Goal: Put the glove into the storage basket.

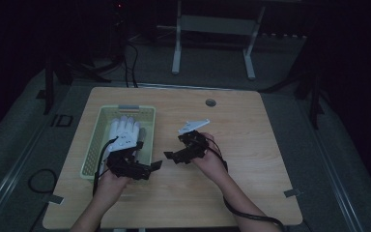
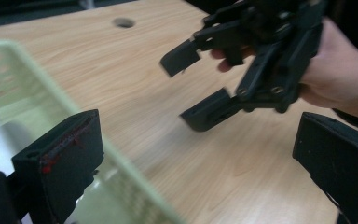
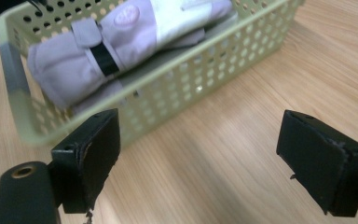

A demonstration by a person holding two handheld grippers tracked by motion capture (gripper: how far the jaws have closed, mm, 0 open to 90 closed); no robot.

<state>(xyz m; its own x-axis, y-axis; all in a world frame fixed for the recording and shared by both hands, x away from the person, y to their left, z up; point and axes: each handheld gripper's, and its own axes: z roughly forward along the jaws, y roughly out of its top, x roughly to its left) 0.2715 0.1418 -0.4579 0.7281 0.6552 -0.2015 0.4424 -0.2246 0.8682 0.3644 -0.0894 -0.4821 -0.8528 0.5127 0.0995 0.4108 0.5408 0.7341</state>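
A pale green perforated basket (image 1: pixel 91 140) stands on the left of the wooden table (image 1: pixel 256 145). In it lies a white glove (image 1: pixel 124 130) with a black wrist strap, fingers pointing away from me. My left gripper (image 1: pixel 147 157) hovers at the basket's near right corner, jaws wide open and empty. The right gripper (image 1: pixel 174 147) hangs just to its right, also open and empty, pointing towards the basket. In the left gripper view my left gripper (image 2: pixel 196 163) faces the right gripper (image 2: pixel 189 88) over the basket (image 2: pixel 37 70) rim. In the right gripper view my right gripper (image 3: pixel 205 158) looks at the basket (image 3: pixel 205 70) and glove (image 3: pixel 135 28).
A round cable hole (image 1: pixel 210 102) sits near the table's far edge. Bare wood stretches right of the grippers. Beyond the table stand a white frame (image 1: pixel 176 43) and dark floor cables. Cables trail from both grippers towards me.
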